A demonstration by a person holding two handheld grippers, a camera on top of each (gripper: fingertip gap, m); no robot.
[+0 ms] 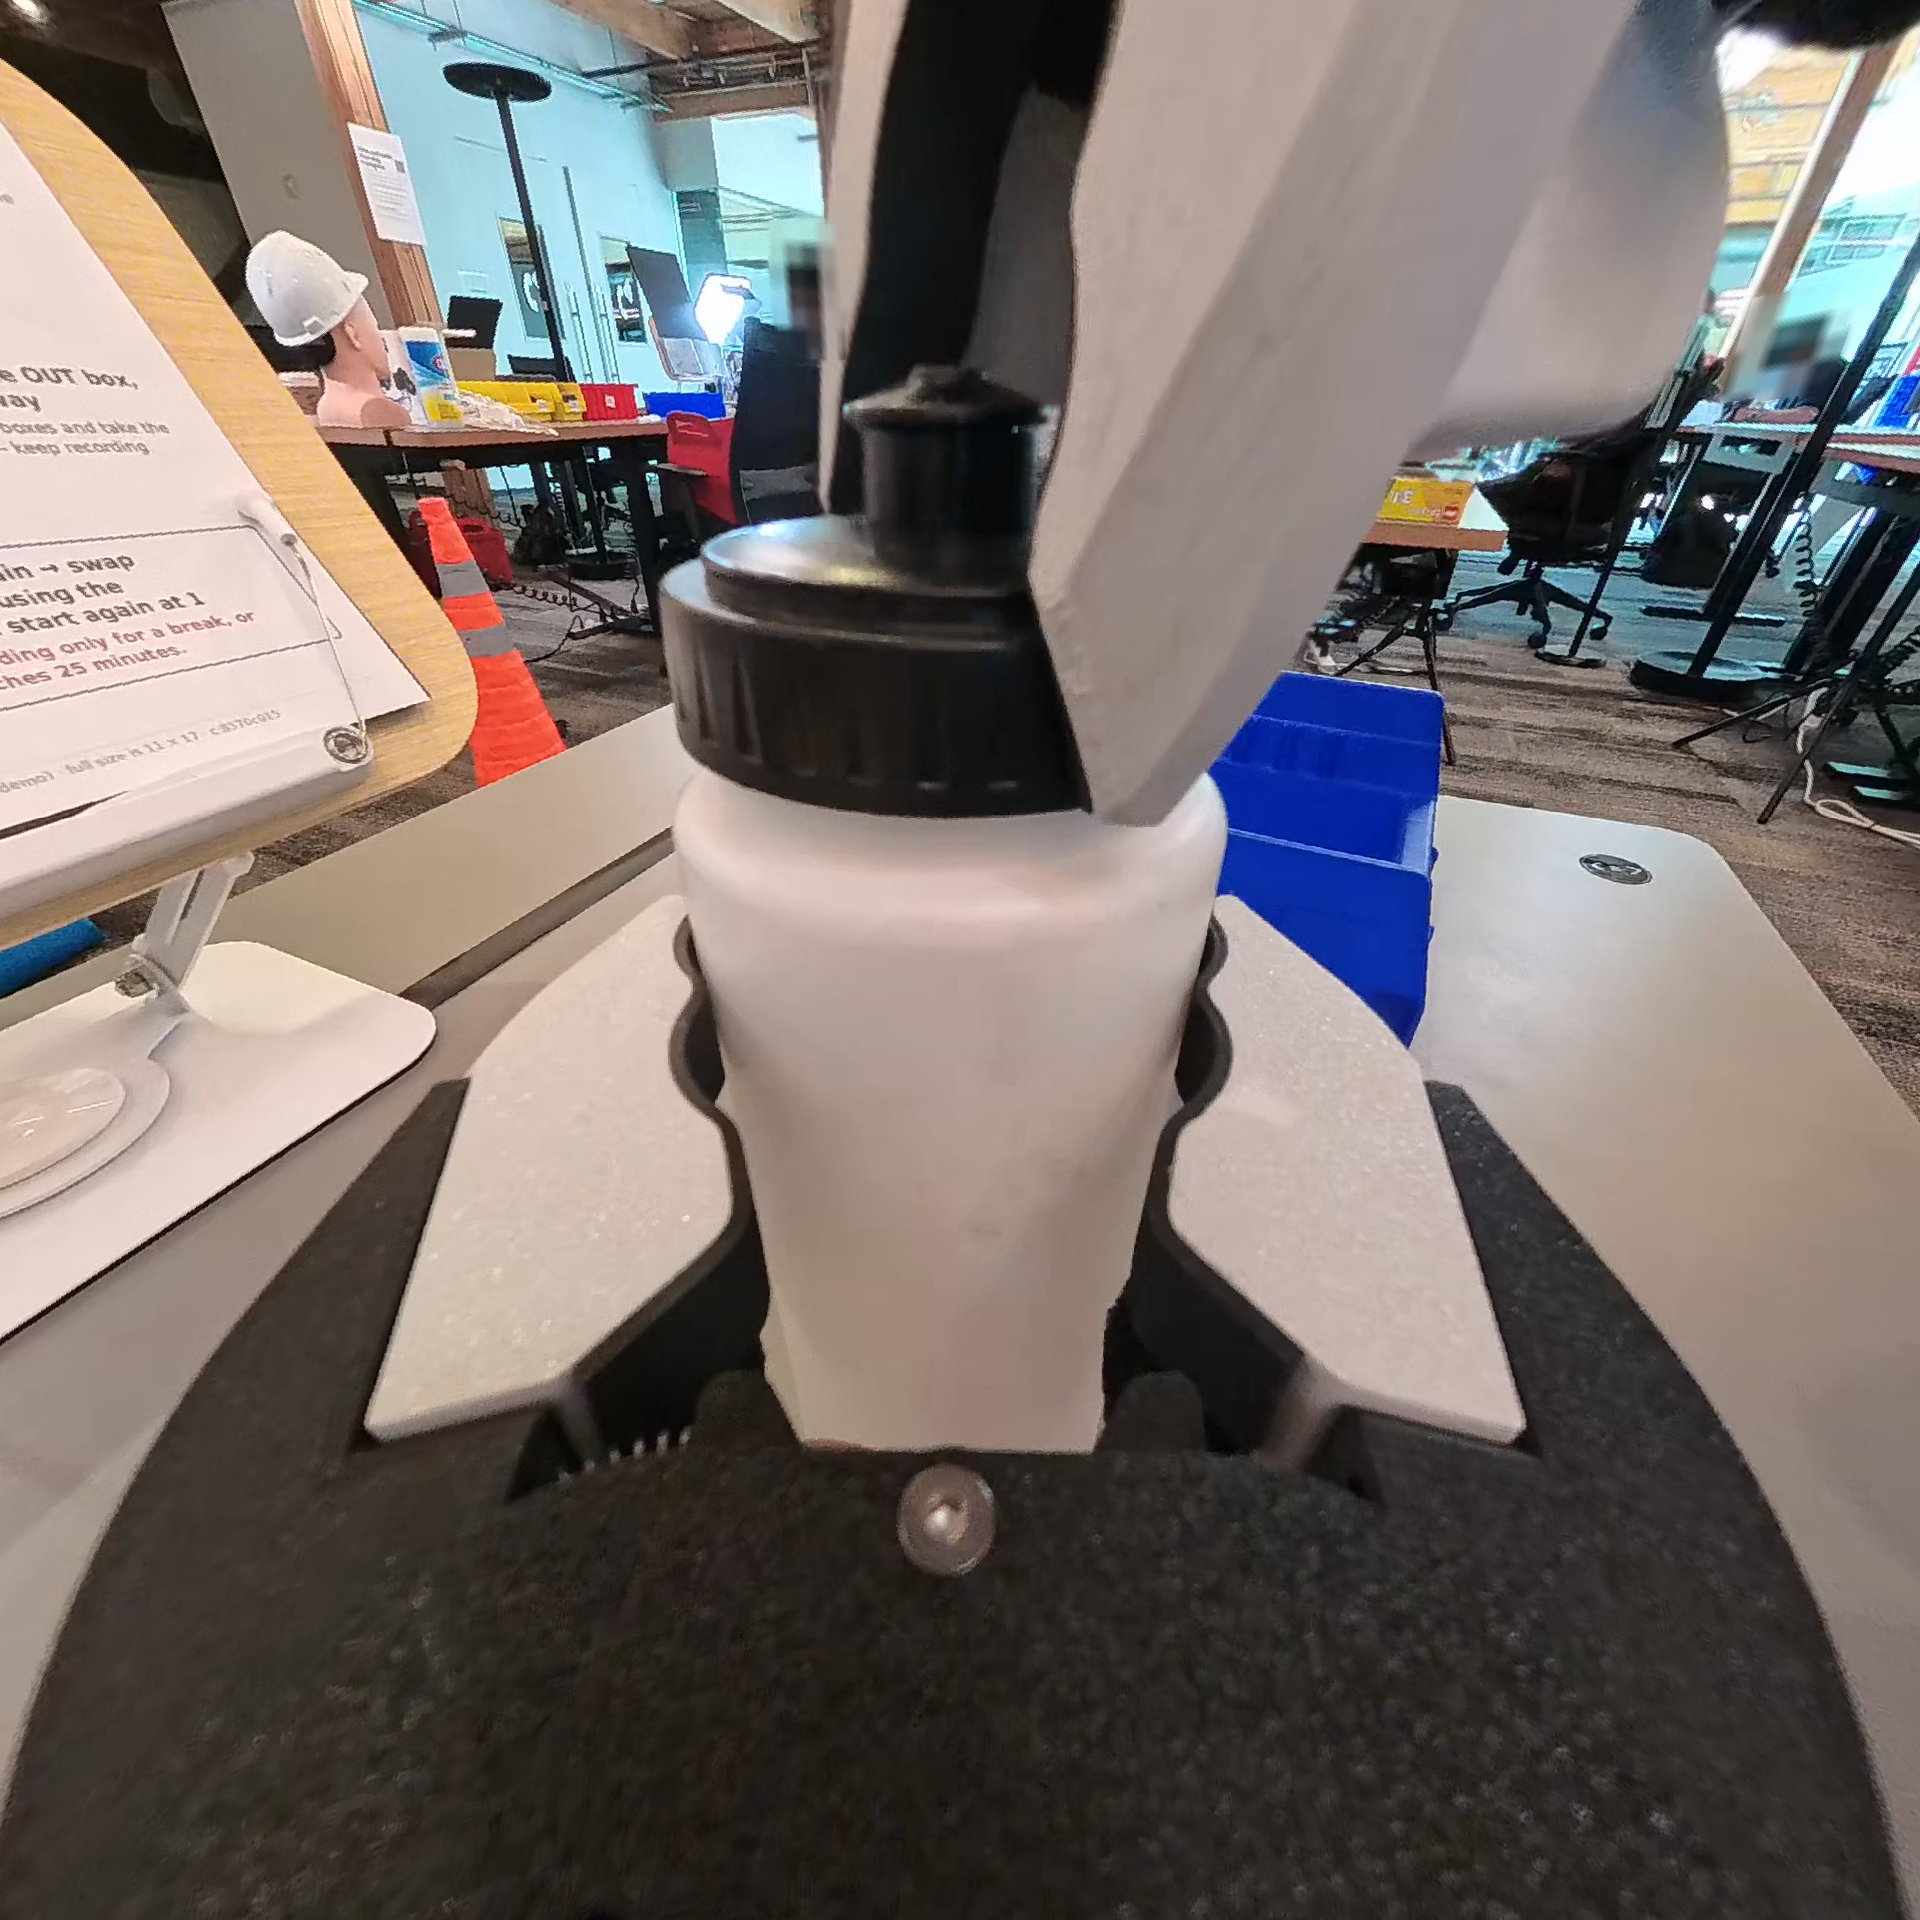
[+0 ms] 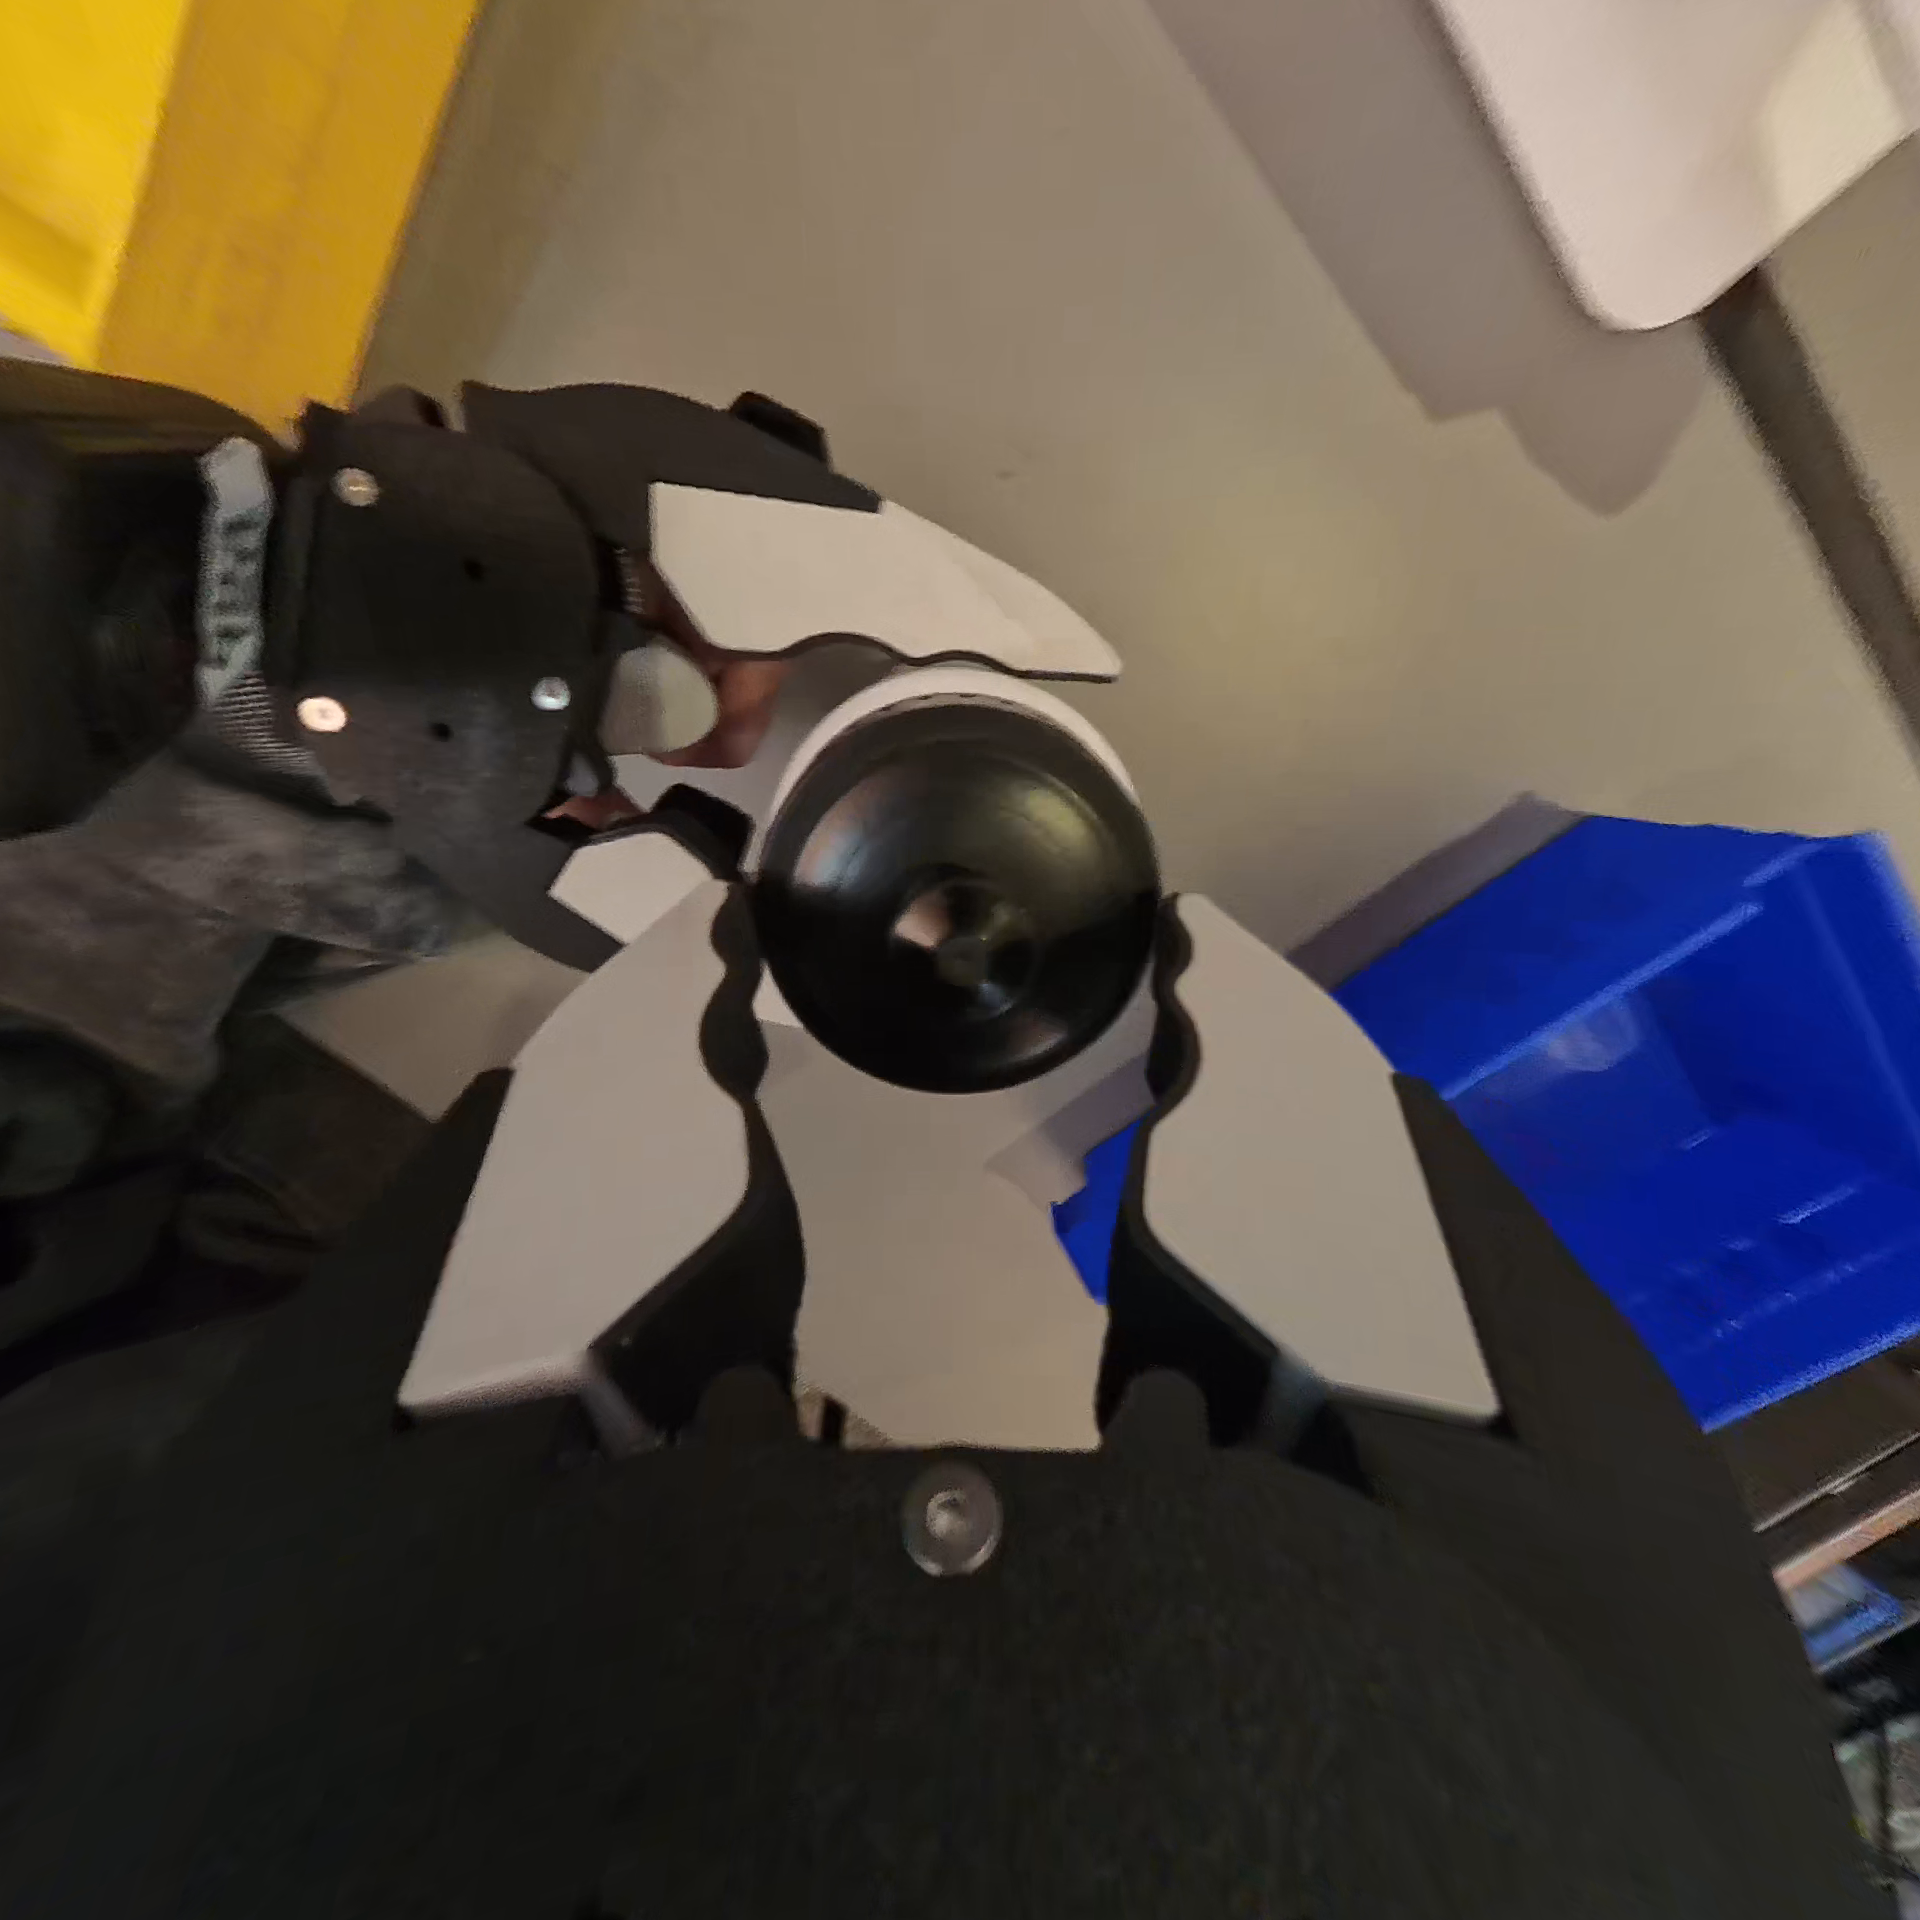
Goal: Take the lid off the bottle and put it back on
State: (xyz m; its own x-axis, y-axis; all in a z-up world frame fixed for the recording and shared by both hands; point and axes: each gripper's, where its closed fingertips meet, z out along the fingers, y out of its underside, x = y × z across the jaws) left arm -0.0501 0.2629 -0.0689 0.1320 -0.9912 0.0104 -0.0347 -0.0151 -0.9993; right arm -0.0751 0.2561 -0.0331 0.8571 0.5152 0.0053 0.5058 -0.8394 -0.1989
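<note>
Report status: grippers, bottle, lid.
Left gripper shut on bottle, upright. Right gripper around lid, contact unclear. Lid on. Nothing in the way.

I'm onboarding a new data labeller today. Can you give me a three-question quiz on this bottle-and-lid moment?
1. True or false: the black lid sits on the white bottle.
2. Which gripper clamps the bottle's body? A) left gripper B) right gripper
3. Fill in: beyond the bottle, in the left wrist view, stands a ____ bin on the table.

Key
1. True.
2. A; the right gripper comes from above with one finger on each side of the lid.
3. Blue.
</note>
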